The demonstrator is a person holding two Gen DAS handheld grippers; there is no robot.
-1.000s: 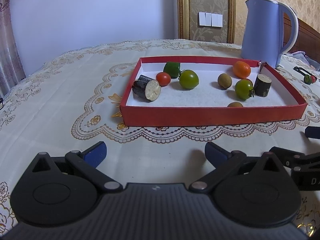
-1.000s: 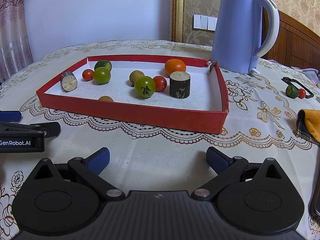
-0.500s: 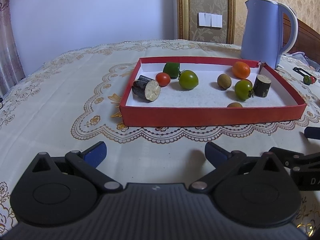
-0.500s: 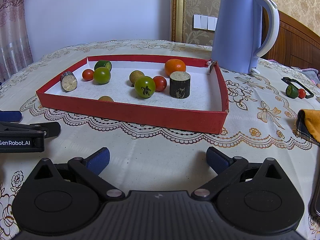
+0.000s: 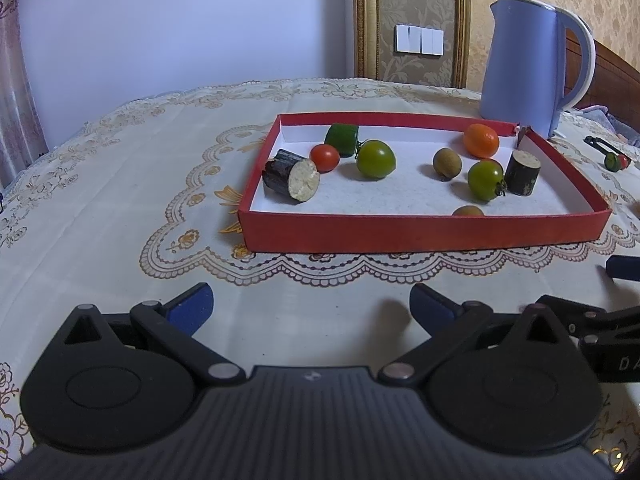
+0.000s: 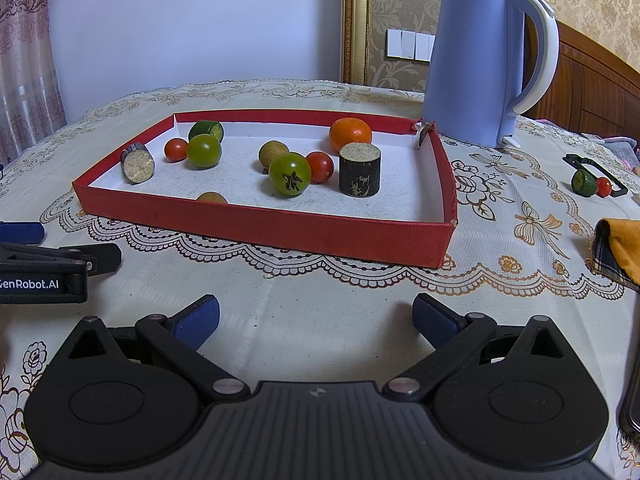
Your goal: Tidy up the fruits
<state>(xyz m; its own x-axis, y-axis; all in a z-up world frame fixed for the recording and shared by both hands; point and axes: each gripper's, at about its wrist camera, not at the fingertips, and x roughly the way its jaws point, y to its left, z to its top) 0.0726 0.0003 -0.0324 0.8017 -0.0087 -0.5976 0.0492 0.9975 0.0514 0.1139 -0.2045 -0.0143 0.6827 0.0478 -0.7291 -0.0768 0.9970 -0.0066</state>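
Note:
A shallow red tray on the tablecloth holds several fruits: an orange, two green tomatoes, red cherry tomatoes, a brown longan, a cut lime and two dark cut stem pieces. My left gripper is open and empty, in front of the tray's near left side. My right gripper is open and empty, in front of the tray's near wall. The left gripper also shows in the right wrist view.
A blue kettle stands behind the tray's right corner. A lime piece and a red tomato lie by a black clip at far right. An orange-lined cloth lies at the right edge.

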